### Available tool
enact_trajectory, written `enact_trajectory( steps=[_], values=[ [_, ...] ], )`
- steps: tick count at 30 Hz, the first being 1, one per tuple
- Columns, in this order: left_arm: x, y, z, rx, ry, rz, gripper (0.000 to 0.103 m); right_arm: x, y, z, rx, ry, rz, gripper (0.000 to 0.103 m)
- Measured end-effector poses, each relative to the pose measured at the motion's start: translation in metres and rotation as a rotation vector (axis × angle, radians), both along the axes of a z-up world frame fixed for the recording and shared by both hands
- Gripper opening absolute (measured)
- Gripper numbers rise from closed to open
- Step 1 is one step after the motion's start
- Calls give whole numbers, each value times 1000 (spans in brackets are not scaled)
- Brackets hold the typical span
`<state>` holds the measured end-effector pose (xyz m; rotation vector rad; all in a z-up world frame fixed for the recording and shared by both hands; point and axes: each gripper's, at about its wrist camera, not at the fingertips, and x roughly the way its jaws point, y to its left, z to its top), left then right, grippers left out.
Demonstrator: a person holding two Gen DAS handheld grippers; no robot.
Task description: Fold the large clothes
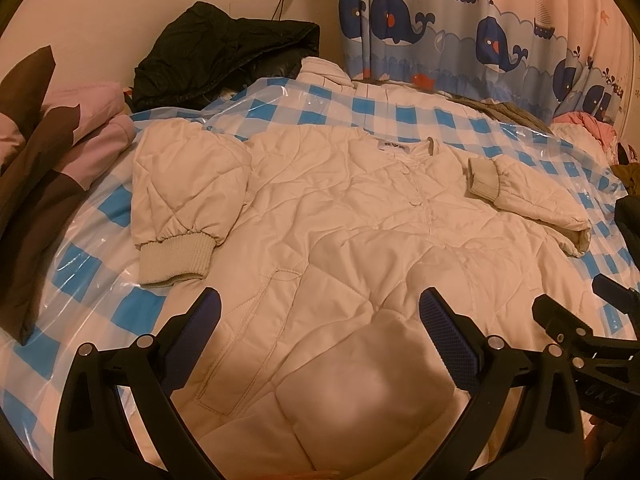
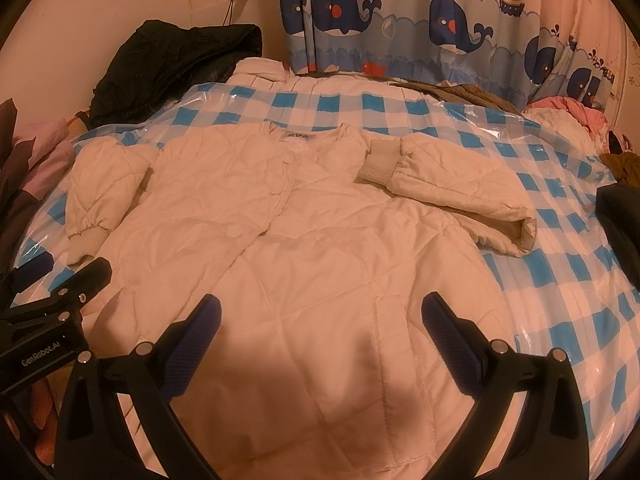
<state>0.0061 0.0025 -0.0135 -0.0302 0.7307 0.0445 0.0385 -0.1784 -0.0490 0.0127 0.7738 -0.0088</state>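
The coat [image 1: 360,216] lay flat, sleeves folded in — both claws, left [image 1: 320,320] and right [image 2: 320,320], hung released, empty, above its hem.

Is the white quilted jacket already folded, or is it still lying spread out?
Mostly spread: the white quilted jacket lies flat, only its sleeves turned inward.

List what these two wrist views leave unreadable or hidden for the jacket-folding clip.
- Neck label on the white jacket: text too small, both views.
- Jacket's near hem: cut off by the bottom edge, behind the left tool and right tool.
- Black garment by the wall: bunched, type unclear.
- Pink clothes: squeezed at the fisheye rim.
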Motion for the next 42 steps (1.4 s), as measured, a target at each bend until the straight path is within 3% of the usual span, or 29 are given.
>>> enact_trajectory(
  steps=[23,27,36,38,42],
  values=[
    [-5,7,0,25,-14,-7,96,1,-1,-4,-10,19,2,96],
    [-5,6,0,25,-13,-6,96,2,-8,-9,-45,37,8,96],
    [-6,1,3,25,-12,-5,96,-7,-54,-26,-287,80,-72,96],
    [-6,1,3,27,-12,-6,96,-7,-62,-33,-265,121,-64,96],
    [-6,0,3,35,-11,-7,96,-8,-74,-47,-65,227,2,96]
  ],
)
